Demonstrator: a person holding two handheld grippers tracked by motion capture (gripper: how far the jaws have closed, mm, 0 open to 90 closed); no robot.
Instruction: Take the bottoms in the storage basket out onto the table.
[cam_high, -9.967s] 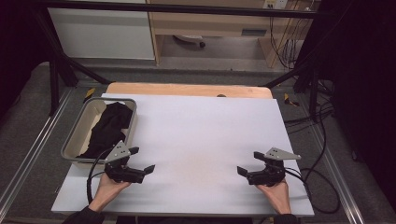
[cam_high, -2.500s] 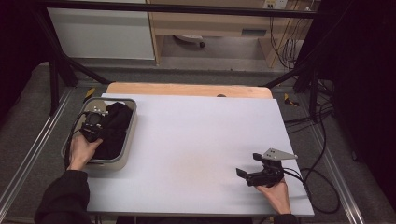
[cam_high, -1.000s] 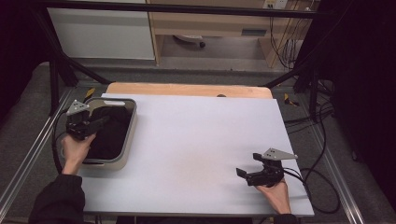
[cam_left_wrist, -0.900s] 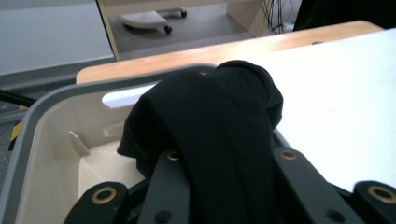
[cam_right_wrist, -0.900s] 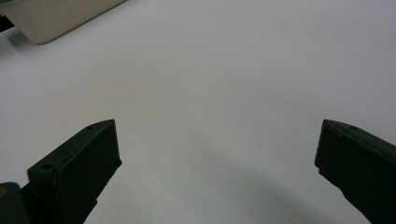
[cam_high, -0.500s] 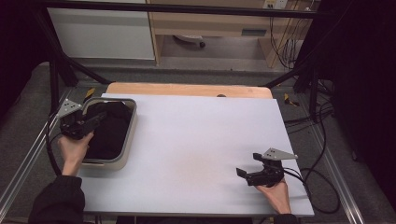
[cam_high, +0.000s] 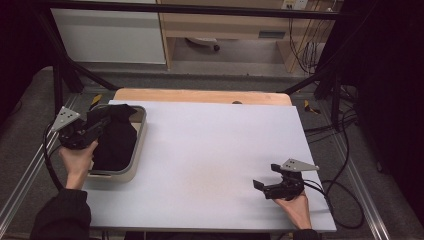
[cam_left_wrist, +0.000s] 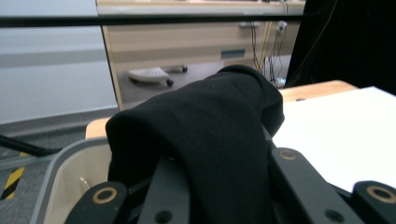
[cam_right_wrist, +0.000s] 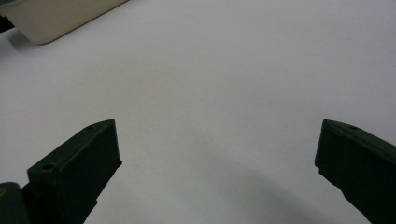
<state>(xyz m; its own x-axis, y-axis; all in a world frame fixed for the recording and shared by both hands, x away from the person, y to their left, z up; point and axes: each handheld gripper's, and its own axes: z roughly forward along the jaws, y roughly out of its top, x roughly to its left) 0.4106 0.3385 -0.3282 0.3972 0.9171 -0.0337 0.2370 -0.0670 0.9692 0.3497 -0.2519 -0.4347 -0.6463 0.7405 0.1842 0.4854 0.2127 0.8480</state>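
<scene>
A: At the near edge of the desk (cam_high: 210, 165), what lies closest?

B: The right tongs (cam_high: 270, 187), resting low on the pale, matte sheet with the jaws spread wide and only bare surface between them. The person's right hand (cam_high: 296, 207) holds them from below, and a black cable loops off to the side.

A: And on the left?

B: The left tongs (cam_high: 97, 127) are closed on a black cloth (cam_high: 116, 137), held at the rim of a grey tray (cam_high: 131, 167) that sits at the desk's left edge. In the left gripper view the cloth (cam_left_wrist: 205, 140) drapes thickly over the jaws, soft and folded, with the tray's beige inner wall (cam_left_wrist: 70, 182) showing below.

A: Is the cloth clear of the tray?

B: No; it hangs from the tongs down into it.

A: Anything in the way?

B: The middle of the desk is plain white.

A: Farther back?

B: A wooden board edge (cam_high: 200, 95) along the far side, then grey floor, a wooden cabinet (cam_high: 225, 25), a white panel (cam_high: 110, 35) and dark metal frame bars. Cables hang at the right.
</scene>
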